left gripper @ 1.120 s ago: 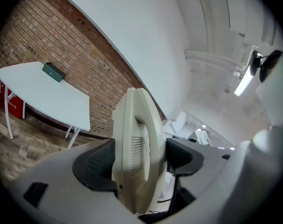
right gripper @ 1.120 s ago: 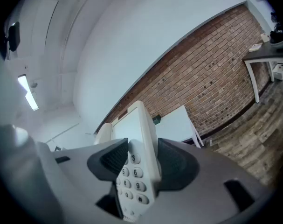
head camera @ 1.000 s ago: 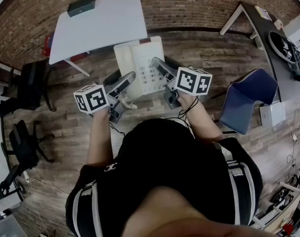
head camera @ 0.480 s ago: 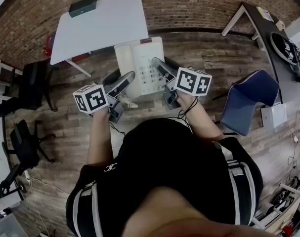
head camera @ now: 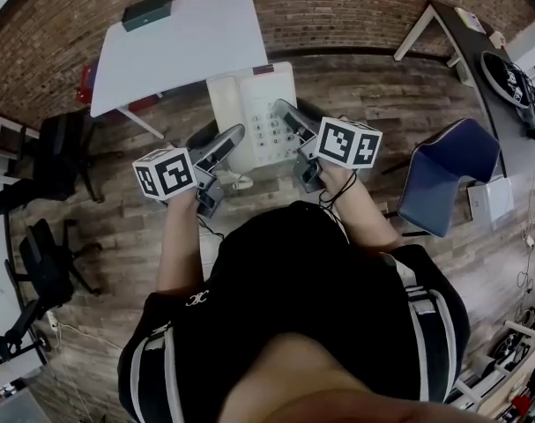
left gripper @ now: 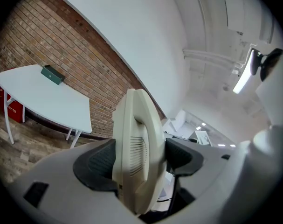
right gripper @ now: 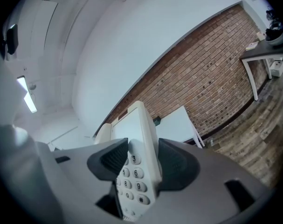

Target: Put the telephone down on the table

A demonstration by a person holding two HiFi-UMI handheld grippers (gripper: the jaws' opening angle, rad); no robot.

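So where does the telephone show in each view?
Head view: telephone upper centre, between left gripper and right gripper.
Left gripper view: its handset side between the jaws, centre.
Right gripper view: its keypad edge between the jaws.
Shared landmark: white table by the brick wall.

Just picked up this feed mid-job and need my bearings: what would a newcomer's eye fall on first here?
First, the cream telephone, held up in the air in front of the person. The left tongs are shut on its handset side and the right tongs on its keypad edge. Beyond it stands the white table, with a dark green box near its far edge.
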